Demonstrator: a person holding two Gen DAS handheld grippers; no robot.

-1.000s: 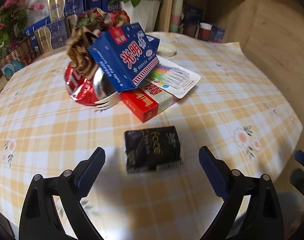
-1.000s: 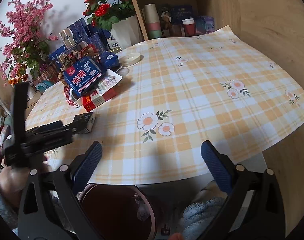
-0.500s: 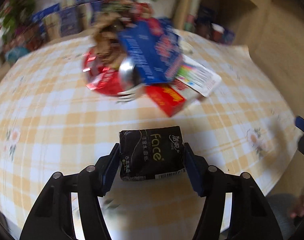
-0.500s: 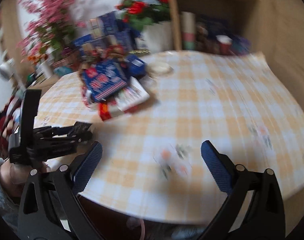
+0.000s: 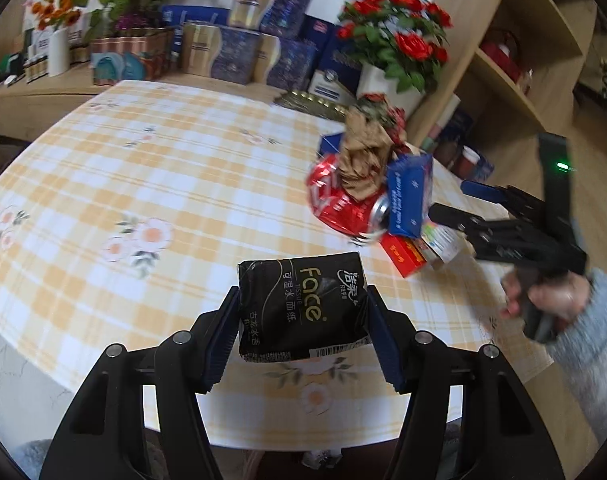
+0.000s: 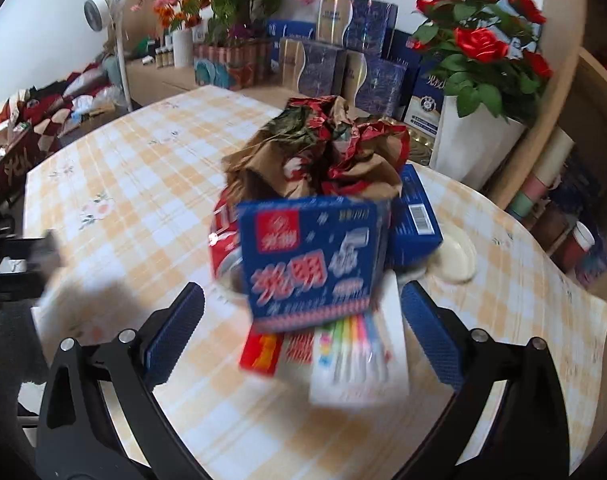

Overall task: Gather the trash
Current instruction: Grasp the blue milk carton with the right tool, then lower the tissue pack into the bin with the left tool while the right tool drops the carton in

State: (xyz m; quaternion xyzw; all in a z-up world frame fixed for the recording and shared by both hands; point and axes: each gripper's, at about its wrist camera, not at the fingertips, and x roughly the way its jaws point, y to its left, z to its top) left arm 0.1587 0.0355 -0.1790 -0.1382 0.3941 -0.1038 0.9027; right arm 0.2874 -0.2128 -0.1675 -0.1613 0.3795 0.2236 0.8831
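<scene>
Left wrist view: the black tissue pack (image 5: 301,306) is clamped between the blue pads of the left gripper (image 5: 301,332), jaws having just closed in on its two short sides.
Pack position: it rides clear above the table's near edge (image 5: 263,436), label facing up — a side grip that keeps it flat for carrying off.
Likely reason: one piece of trash secured, so I judge this hand is on its way to a bin; none is clearly visible here.
Right wrist view: the right gripper (image 6: 301,334) stands wide with nothing in it, pointed straight at the trash heap.
Heap: a blue milk carton (image 6: 309,260) leans on a crushed red can (image 6: 223,236), crumpled brown paper (image 6: 319,148) on top, a red box (image 6: 263,350) and a marker card (image 6: 357,354) lying flat in front.
Placement: the heap sits toward the table's far right edge.
In the way: the carton fronts the pile, so it looks the easiest next grab; the flat card and the leaning stack could slide if nudged.
Around: a white vase of red roses (image 6: 475,148), stacked blue gift boxes (image 6: 343,40) and a wooden shelf (image 5: 515,64) stand beyond the far edge.
</scene>
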